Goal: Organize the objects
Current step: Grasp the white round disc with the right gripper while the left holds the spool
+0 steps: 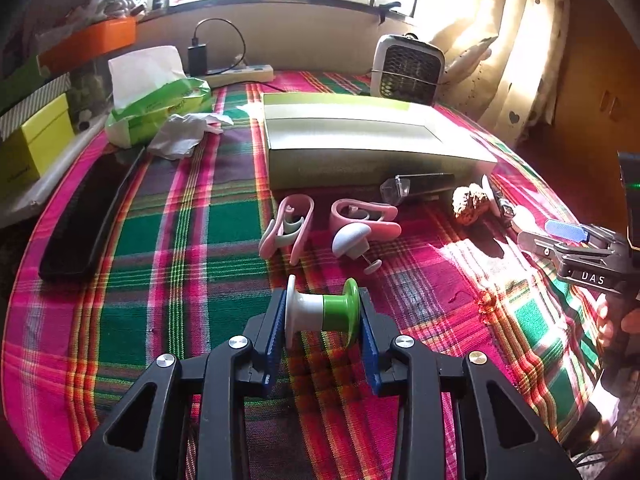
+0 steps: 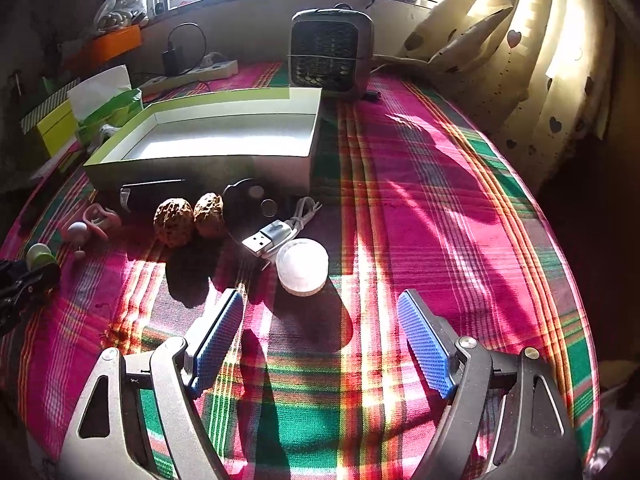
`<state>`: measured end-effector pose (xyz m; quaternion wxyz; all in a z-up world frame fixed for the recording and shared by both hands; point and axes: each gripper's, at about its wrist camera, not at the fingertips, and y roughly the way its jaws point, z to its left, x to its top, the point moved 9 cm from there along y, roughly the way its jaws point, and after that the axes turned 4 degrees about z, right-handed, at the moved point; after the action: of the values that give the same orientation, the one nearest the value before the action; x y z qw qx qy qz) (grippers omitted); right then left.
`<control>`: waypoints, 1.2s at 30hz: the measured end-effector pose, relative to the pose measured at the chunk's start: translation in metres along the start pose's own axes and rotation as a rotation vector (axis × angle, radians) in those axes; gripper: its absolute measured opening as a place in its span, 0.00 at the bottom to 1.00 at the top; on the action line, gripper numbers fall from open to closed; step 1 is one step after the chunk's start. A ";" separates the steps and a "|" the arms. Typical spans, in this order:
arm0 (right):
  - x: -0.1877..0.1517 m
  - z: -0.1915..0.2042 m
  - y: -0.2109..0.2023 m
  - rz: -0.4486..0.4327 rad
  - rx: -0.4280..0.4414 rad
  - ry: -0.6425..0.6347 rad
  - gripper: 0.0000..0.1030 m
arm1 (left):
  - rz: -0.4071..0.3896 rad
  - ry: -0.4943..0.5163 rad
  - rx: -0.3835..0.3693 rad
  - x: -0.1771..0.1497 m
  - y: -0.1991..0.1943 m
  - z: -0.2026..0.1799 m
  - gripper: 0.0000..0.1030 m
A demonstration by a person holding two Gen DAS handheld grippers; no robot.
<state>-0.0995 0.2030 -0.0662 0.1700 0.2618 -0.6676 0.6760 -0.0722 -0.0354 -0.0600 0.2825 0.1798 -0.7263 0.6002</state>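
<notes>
Gripping a white-and-green spool [image 1: 322, 309] end to end, the left gripper [image 1: 323, 334] holds it above the plaid cloth [image 1: 192, 240], near the open box [image 2: 208, 148]. The right gripper [image 2: 320, 344] stands released over the cloth, a white cap [image 2: 303, 266] just ahead of it.

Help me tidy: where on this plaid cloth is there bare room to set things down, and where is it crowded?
Free: the wide stretch of cloth right of the open box, toward the curtain; also the patch between the black comb and the pink clips. The box itself is bare inside. Crowded: the strip before the box, with walnuts, USB cable, white lid.
</notes>
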 end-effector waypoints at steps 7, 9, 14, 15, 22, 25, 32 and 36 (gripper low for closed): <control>0.004 0.000 0.008 0.023 0.024 0.002 0.71 | 0.006 0.004 -0.010 0.007 0.005 -0.005 0.30; 0.006 -0.001 0.009 0.023 0.025 0.008 0.65 | 0.009 0.006 -0.011 0.008 0.007 -0.007 0.30; 0.010 -0.002 0.012 0.022 0.024 0.008 0.61 | 0.016 0.005 -0.017 0.011 0.009 -0.009 0.30; 0.010 -0.002 0.012 0.022 0.024 0.006 0.59 | 0.016 0.005 -0.017 0.011 0.009 -0.009 0.30; 0.012 0.001 0.012 0.016 0.031 -0.002 0.48 | 0.015 0.005 -0.016 0.011 0.009 -0.008 0.30; 0.012 0.002 0.011 0.013 0.034 -0.003 0.41 | 0.015 0.005 -0.017 0.011 0.009 -0.008 0.30; 0.012 0.001 0.010 0.010 0.041 -0.001 0.31 | 0.015 0.006 -0.017 0.012 0.009 -0.009 0.30; 0.012 0.001 0.010 0.009 0.041 -0.002 0.28 | 0.015 0.006 -0.017 0.012 0.009 -0.008 0.30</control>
<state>-0.1149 0.1997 -0.0667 0.1610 0.2628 -0.6549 0.6900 -0.0848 -0.0244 -0.0583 0.2816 0.1702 -0.7318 0.5968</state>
